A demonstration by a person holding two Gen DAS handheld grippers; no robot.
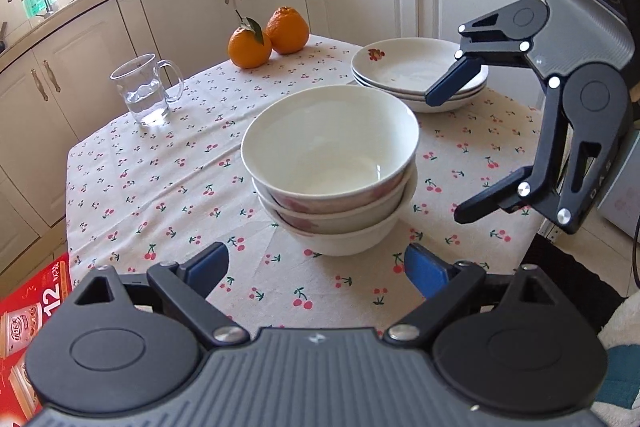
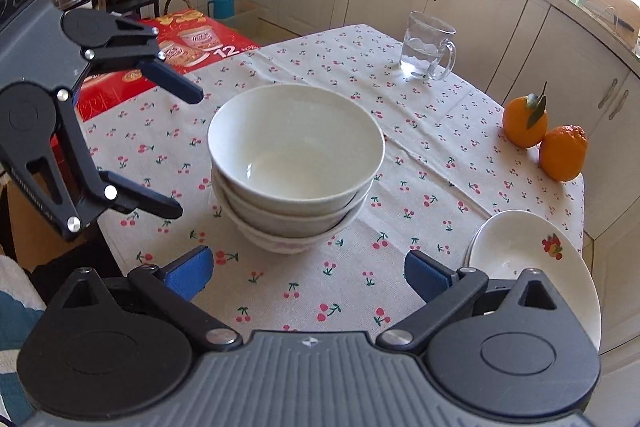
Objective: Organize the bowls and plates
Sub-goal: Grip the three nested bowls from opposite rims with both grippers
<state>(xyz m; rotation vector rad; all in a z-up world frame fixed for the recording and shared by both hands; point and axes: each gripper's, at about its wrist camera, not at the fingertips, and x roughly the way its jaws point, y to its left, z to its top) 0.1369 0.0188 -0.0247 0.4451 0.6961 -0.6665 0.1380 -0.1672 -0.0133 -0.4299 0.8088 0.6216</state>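
white bowls (image 1: 330, 163), cherry-print tablecloth (image 1: 160, 187)

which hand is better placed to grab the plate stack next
Probably the right gripper: open and empty, with the plate stack right beside its finger. The left gripper faces the bowls, plates farther off.

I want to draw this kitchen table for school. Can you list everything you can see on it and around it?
bowls: three, white, nested in one stack, middle of table
plates: three or so, white with red fruit print, stacked near the table edge
oranges: two, orange, one with a leaf, touching, far corner
glass mug: one, clear, some water inside
tablecloth: one, cream with red cherries
red box: one, beside the table
teal flask: one, on the floor
left tongs: black with blue pads, open, empty
right tongs: same, open, empty
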